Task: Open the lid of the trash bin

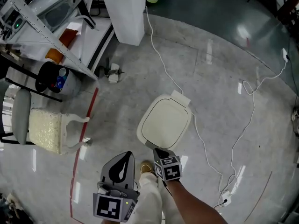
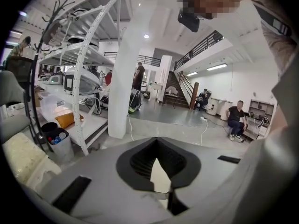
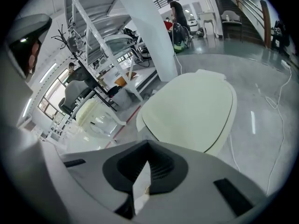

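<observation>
Holds the right gripper (image 1: pixel 158 150) clenched, jaws pressed together on nothing, tips pointing at the near rim of the trash bin (image 1: pixel 164 122). Cannot tell whether tips and rim touch. Finds the bin's cream lid (image 3: pixel 191 108) straight ahead of that gripper, lying flat and closed, hinge tab at the far side. Holds the left gripper (image 1: pixel 125 155) clenched as well, empty, low beside a pale trouser leg (image 1: pixel 149 195), just left of the right gripper and short of the bin. Faces a white column (image 2: pixel 122 78) ahead of the left gripper, with a metal rack (image 2: pixel 81 78) ahead to its left. Has a chair (image 1: pixel 44 129) with a pale cushion well left of the left gripper, and a white cable (image 1: pixel 161 62) trailing over the floor beyond the bin.
</observation>
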